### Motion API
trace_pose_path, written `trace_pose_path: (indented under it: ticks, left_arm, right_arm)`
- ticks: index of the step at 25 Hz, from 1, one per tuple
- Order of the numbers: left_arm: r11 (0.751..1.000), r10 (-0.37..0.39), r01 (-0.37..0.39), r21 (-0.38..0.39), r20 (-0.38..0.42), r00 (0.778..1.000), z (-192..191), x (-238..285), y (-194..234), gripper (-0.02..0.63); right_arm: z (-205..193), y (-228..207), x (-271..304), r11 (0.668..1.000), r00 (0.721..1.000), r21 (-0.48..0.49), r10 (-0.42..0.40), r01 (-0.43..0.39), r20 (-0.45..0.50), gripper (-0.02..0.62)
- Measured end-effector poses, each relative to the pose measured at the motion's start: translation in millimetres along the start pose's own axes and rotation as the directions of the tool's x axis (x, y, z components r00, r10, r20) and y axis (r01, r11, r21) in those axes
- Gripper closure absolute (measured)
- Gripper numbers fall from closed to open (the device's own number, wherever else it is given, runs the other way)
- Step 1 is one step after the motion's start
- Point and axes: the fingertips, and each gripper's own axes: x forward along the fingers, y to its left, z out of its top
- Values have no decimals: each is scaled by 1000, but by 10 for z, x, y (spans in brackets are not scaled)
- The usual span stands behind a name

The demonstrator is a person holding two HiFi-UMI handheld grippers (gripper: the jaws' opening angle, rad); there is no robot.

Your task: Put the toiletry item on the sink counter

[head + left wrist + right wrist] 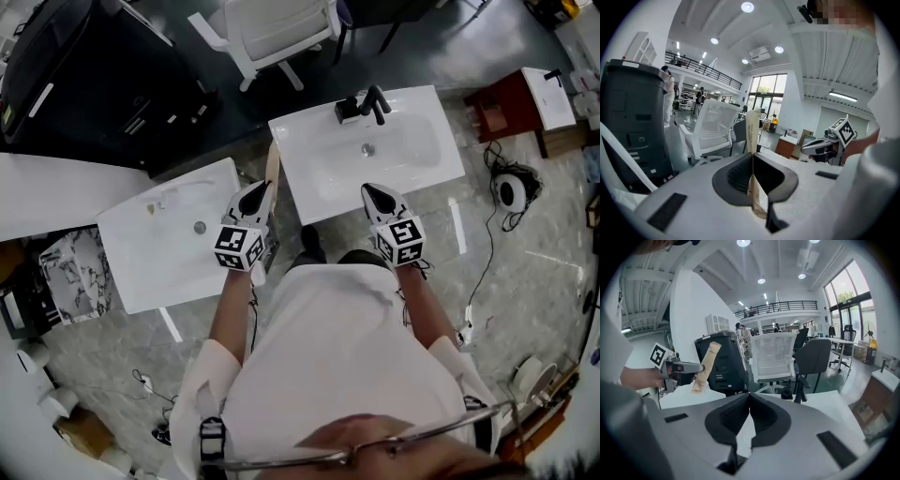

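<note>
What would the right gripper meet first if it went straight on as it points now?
The right gripper would probably meet the white sink first, left of its black faucet; height is unclear.

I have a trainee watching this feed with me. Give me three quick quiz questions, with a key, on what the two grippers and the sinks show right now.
1. True or false: the left gripper is shut on the slim tan toiletry sachet.
2. Multiple choice: the right gripper is A) shut with nothing between its jaws, B) wide open, C) shut on a bottle.
3. Short answer: does the black faucet stand on the left white rectangular sink or the right white rectangular sink?
Key: 1 true; 2 A; 3 the right one.
</note>
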Motion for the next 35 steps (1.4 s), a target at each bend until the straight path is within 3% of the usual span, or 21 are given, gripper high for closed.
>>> trace_pose_path:
  ticks: [17, 35]
  left_arm:
    - [998, -61, 62, 7, -93, 994, -155, 468, 45, 598]
    - [998, -38, 46, 33, -206, 978, -232, 1330, -52, 598]
  right_arm:
    - [-12, -215, 50, 999, 999, 21, -31, 31, -30, 589]
    - [-188, -789, 182, 996, 995, 76, 43, -36, -86, 589]
